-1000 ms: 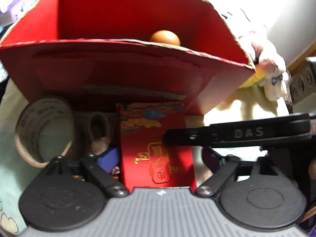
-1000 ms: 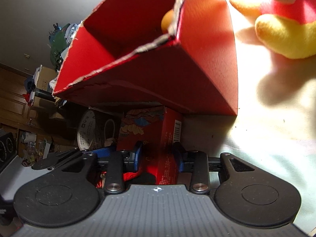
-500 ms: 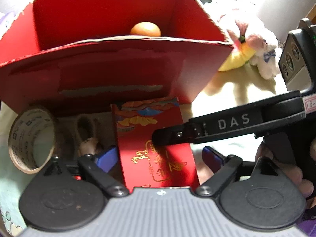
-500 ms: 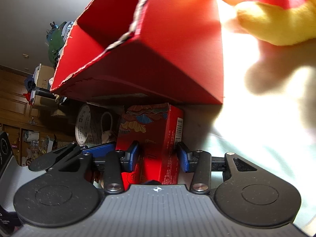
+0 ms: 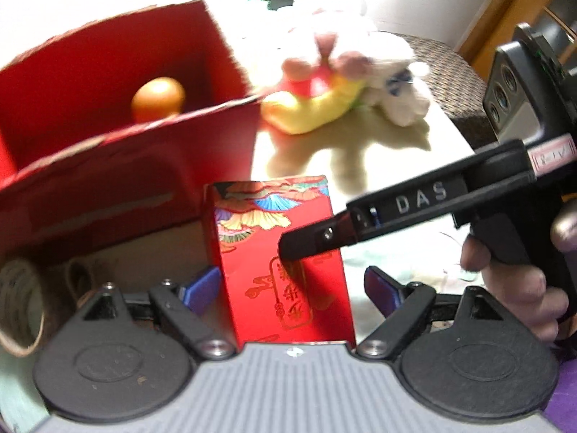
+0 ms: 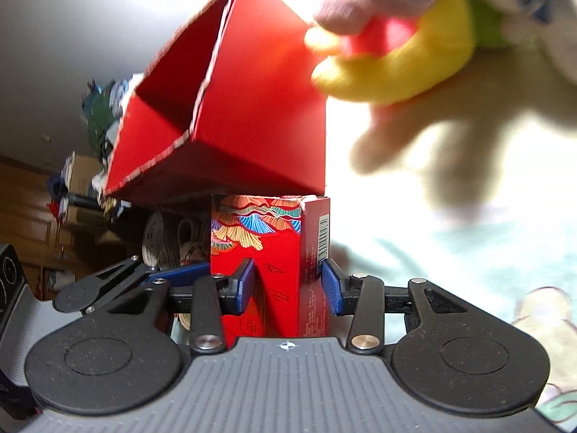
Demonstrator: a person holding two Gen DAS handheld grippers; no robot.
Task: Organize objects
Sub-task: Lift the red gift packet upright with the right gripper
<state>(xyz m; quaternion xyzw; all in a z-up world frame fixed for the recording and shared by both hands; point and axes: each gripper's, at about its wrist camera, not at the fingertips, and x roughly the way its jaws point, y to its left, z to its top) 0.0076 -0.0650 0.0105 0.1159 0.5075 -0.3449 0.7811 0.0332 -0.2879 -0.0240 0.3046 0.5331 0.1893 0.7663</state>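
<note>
A small red patterned box (image 5: 285,263) stands in front of a large open red carton (image 5: 119,144) that holds an orange ball (image 5: 158,98). My right gripper (image 6: 286,285) is shut on the small box (image 6: 274,252), its blue pads pressing both sides. In the left wrist view the right gripper's black finger (image 5: 364,222) lies across the box. My left gripper (image 5: 292,288) is open around the box, its blue pads apart from the sides.
A plush toy (image 5: 346,86) in yellow, red and white lies on the pale cloth right of the carton, also in the right wrist view (image 6: 407,47). A tape roll (image 5: 20,306) and a small cup (image 5: 77,278) sit left of the small box.
Both grippers and the small box have moved back and to the right, away from the carton. The plush toy has come further into view.
</note>
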